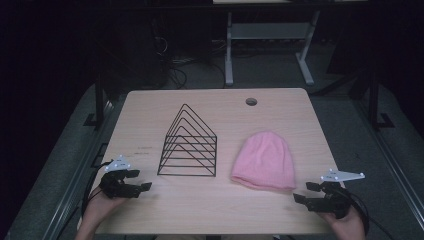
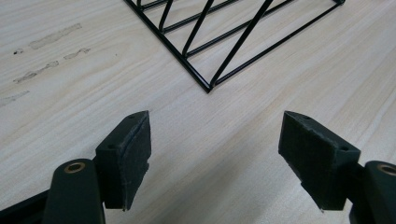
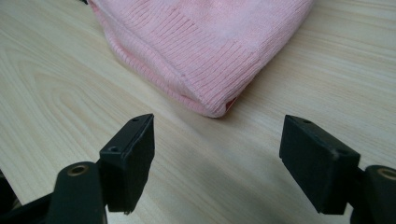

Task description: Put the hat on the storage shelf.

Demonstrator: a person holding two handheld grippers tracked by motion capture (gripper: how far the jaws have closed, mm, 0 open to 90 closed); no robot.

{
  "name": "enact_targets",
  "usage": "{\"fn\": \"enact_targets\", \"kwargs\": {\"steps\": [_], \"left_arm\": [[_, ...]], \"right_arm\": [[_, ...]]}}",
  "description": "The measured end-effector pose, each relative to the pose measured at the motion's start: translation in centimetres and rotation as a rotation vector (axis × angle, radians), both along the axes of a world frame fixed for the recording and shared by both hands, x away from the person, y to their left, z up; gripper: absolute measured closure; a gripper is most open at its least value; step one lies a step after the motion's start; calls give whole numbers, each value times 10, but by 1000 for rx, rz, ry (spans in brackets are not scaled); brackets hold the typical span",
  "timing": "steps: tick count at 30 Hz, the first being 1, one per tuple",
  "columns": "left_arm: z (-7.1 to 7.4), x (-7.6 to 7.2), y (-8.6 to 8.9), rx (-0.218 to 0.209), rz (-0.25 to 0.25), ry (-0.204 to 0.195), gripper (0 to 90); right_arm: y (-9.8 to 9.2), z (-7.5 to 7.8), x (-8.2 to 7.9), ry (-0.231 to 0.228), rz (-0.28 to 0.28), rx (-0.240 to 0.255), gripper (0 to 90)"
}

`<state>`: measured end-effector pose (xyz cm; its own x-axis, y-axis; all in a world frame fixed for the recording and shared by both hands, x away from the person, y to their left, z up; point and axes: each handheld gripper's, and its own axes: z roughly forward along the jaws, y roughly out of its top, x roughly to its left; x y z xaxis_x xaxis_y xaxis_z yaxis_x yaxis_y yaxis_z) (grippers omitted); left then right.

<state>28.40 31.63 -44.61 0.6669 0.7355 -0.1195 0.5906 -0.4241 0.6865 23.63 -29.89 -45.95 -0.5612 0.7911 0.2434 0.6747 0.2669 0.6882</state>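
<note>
A pink knitted beanie (image 1: pixel 264 160) lies flat on the wooden table (image 1: pixel 210 210), right of centre. To its left stands a black wire rack (image 1: pixel 189 143) of triangular dividers. My left gripper (image 1: pixel 142 180) rests near the table's front left corner, jaws wide open, pointing at the rack's near corner (image 2: pixel 208 87). My right gripper (image 1: pixel 304 192) sits at the front right, open and empty, aimed at the beanie's ribbed cuff corner (image 3: pixel 212 105) a short way ahead of its fingertips.
A round cable hole (image 1: pixel 251 102) sits near the table's far edge. Behind the table are a white desk frame (image 1: pixel 270 45) and cables on a dark floor. Faint tape marks (image 2: pixel 42 56) show on the wood left of the rack.
</note>
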Motion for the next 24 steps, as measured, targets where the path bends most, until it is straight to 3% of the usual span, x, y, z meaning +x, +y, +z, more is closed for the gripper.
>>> {"fn": "enact_targets", "kwargs": {"steps": [13, 24], "left_arm": [[0, -1, -5, 21, -22, -4, 250], [1, -2, -6, 19, -21, -14, 247]], "right_arm": [[2, 3, 1, -5, -3, -2, 251], [13, 24, 14, -10, 26, -9, 237]]}}
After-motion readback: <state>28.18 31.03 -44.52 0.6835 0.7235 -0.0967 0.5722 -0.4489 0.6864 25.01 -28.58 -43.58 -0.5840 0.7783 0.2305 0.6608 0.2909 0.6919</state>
